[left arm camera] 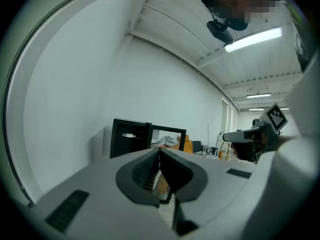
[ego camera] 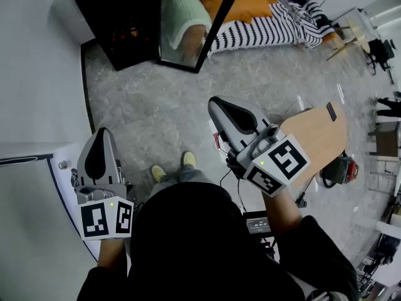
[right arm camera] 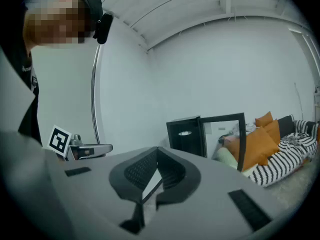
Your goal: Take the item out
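My left gripper and right gripper are both closed and empty. Entering the black cabinet like this, I'd likely knock whatever's inside, which is too dim to make out.

The right gripper has its jaws pressed together at the tips, with nothing between them. Beyond them a black cabinet stands against the white wall, its glass door swung open. To the right lie orange cushions and a striped cover. At left, the left gripper shows side-on, beside the person's dark sleeve.
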`<state>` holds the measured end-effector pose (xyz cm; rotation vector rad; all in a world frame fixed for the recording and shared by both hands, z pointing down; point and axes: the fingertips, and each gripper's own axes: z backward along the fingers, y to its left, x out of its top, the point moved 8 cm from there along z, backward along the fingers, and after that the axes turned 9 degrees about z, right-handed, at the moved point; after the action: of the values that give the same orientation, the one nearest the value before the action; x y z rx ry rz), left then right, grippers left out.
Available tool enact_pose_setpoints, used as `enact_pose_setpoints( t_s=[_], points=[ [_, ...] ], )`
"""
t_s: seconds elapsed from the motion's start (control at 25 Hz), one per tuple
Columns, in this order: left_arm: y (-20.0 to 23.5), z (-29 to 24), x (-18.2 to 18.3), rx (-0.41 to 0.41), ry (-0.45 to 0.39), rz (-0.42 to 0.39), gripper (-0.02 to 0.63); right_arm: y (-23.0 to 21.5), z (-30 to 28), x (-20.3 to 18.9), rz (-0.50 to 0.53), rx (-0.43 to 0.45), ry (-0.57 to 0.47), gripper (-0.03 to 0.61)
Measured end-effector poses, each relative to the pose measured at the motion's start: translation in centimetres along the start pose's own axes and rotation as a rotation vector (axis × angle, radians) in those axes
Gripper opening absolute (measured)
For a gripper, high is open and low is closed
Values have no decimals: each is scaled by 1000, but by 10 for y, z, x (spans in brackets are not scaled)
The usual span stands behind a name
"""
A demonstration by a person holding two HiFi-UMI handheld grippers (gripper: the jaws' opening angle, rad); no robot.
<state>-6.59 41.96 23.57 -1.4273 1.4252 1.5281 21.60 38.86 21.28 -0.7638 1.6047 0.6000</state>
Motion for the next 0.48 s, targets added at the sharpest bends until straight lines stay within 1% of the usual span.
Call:
enact_pose_setpoints(
  t_s=[0.16,0.32,0.48],
  points=[
    [-2,9,-3,2,6,-5,9,7,2,-2,-4,13,-3,5],
    [-2,16,0,2,3,-16,11,9,4,0,-34,2,-5,5],
    [1,24,1,5,4,-17,11,13,5,1,-36,-8,2,5]
  ],
)
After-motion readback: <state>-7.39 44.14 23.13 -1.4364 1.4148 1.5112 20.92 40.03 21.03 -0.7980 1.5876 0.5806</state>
